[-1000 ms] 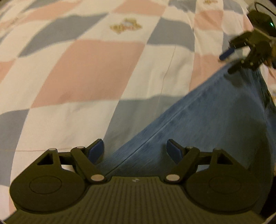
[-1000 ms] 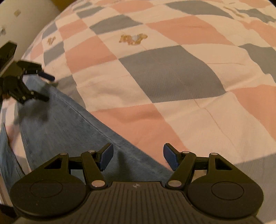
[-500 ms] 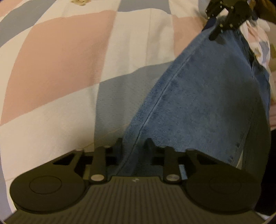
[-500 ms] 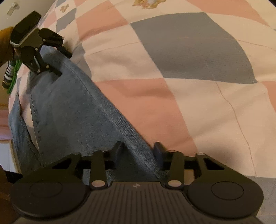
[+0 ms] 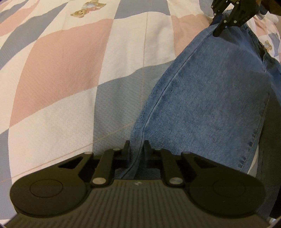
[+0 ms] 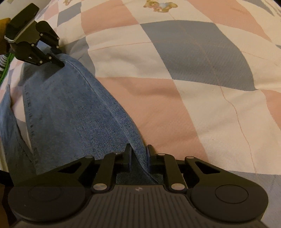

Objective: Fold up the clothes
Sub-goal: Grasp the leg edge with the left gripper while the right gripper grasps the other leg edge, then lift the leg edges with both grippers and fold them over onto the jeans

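A pair of blue jeans [image 5: 216, 91] lies on a checked bedspread [image 5: 61, 70]. My left gripper [image 5: 137, 149] is shut on the seamed edge of the jeans at one end. My right gripper [image 6: 138, 153] is shut on the same edge of the jeans [image 6: 70, 108] at the other end. The denim stretches between the two. The right gripper shows at the top right of the left wrist view [image 5: 228, 17], pinching the denim. The left gripper shows at the top left of the right wrist view [image 6: 58, 57], also on the denim.
The bedspread [image 6: 193, 87] has pink, grey-blue and white squares with small teddy bear prints [image 5: 84, 11]. A second layer of denim [image 6: 10, 122] hangs at the left in the right wrist view, near the bed's edge.
Both grippers were open over the jeans' edge a second ago. Both have closed on the denim and lifted it slightly, and the cloth now stretches between them.
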`<state>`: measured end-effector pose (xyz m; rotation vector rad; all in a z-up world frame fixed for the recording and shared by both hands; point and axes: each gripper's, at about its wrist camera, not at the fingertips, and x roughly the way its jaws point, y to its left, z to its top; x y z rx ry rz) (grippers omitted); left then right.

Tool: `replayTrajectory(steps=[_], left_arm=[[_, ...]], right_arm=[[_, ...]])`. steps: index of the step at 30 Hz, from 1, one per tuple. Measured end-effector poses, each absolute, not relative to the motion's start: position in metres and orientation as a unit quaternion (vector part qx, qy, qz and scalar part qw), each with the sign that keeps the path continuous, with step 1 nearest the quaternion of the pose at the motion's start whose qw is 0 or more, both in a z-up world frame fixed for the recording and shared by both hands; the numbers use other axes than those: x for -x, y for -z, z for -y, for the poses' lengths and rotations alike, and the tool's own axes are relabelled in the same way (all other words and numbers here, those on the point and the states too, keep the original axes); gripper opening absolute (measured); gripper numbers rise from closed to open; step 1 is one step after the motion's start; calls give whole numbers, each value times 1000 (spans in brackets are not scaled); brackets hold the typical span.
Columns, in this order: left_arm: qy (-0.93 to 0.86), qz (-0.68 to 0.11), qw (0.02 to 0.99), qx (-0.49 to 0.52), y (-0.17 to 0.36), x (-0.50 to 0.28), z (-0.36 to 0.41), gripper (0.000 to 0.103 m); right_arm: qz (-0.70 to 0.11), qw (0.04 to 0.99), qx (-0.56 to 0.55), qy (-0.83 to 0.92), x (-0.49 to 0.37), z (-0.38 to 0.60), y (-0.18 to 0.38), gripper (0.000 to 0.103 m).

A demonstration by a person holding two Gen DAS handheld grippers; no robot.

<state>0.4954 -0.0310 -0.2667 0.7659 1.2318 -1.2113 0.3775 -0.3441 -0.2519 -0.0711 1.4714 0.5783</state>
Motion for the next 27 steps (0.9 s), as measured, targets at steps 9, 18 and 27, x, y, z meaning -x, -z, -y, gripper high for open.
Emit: replayTrajectory(steps=[9, 18, 27], left_arm=[[502, -509, 607, -346, 261, -480, 31, 6], [466, -466, 669, -344, 223, -453, 17, 4], [395, -404, 775, -284, 136, -338, -47, 4]], right_arm=[[-647, 717, 70, -250, -363, 330, 241, 16], [-620, 742, 103, -234, -343, 318, 221, 14], [-511, 819, 174, -195, -247, 284, 143, 11]])
